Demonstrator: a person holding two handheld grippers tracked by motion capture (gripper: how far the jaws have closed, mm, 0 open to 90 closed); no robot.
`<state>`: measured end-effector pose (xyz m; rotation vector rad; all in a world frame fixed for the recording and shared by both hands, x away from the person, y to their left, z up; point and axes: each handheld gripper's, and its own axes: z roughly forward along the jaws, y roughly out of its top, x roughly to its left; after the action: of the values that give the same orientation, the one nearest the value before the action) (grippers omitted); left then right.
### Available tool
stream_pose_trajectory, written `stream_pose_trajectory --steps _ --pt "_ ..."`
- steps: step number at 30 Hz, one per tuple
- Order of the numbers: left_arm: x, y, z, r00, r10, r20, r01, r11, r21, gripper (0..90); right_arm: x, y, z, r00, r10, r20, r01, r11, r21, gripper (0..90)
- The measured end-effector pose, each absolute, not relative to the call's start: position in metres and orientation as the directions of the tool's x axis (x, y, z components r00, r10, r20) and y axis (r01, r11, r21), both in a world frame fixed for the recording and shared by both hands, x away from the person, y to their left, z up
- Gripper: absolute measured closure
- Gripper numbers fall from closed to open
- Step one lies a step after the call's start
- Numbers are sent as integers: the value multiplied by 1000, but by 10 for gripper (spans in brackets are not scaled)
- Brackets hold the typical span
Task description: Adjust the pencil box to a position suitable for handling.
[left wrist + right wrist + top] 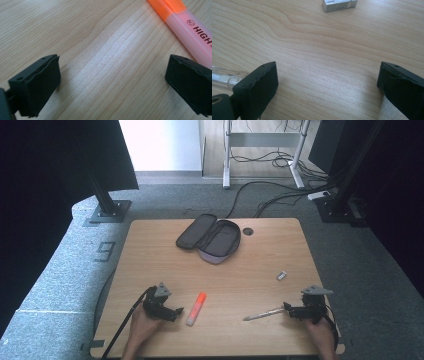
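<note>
One highlighter (pixel 196 309) – one pen (pixel 263 313) – one eraser (pixel 281 275) – one pouch (pixel 210 239)

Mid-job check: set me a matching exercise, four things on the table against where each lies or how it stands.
Things:
1 highlighter
2 pencil case
3 clear pen
4 eraser

Places or states:
A lies open at the far middle
B just left of the right tongs
C small, alone, right of centre
D just right of the left tongs

Pairs: 1-D, 2-A, 3-B, 4-C

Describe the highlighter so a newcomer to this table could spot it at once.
Start at the wooden table and go to its near edge, just right of the open left gripper. There lies the highlighter, flat and angled. Its orange cap and pale pink barrel set it apart from the clear pen and the small eraser.
</note>
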<state>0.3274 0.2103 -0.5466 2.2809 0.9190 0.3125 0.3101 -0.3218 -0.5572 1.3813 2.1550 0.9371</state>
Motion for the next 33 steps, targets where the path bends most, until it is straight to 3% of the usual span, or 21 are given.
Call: stream_pose_trajectory --steps 10,14,33 --pt "329 216 -537 736 670 -94 519 -471 713 0 310 -322 -557 -423 906 14 628 282 725 30" --pt "330 216 -532 736 668 -108 535 -477 697 0 310 -322 -557 -423 906 14 628 282 725 30" --pt "351 198 -513 750 660 -47 487 -503 714 0 310 -322 -557 -423 906 14 628 282 725 30"
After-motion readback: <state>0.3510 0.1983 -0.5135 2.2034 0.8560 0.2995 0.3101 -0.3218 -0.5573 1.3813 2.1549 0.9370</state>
